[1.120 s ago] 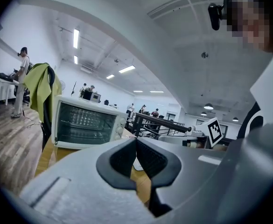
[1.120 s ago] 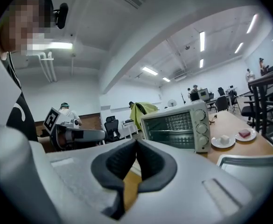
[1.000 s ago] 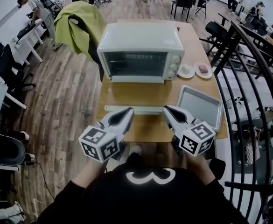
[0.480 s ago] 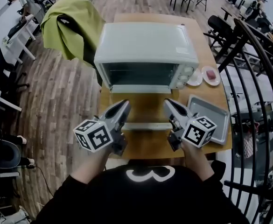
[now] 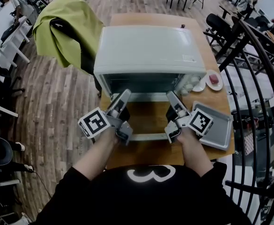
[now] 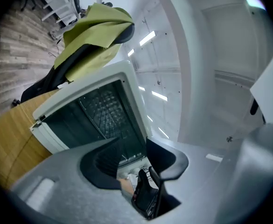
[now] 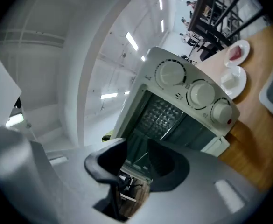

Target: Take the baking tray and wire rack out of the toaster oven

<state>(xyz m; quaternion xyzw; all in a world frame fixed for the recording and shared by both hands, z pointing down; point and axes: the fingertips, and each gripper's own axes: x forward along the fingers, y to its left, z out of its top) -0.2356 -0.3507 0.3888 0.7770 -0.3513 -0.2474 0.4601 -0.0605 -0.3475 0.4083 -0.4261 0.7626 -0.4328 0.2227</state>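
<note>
The white toaster oven [image 5: 148, 50] stands on the wooden table [image 5: 148, 153], its glass door folded down flat, handle edge [image 5: 148, 137] nearest me. The wire rack [image 6: 103, 113] shows inside the dark cavity. The grey baking tray [image 5: 214, 125] lies on the table right of the door. My left gripper [image 5: 125, 97] and right gripper [image 5: 171, 97] reach level over the door, tips at the oven mouth. Both have just been opening, and nothing sits between the jaws in the left gripper view [image 6: 134, 155] or the right gripper view [image 7: 136, 164].
Two small white dishes [image 5: 211, 81] sit beside the oven's dials [image 7: 201, 93]. A chair draped with a green cloth [image 5: 66, 27] stands left of the table. A black railing [image 5: 263, 78] runs along the right.
Both grippers moved forward from the door's handle edge to the oven mouth, rolled, and their jaws opened from shut.
</note>
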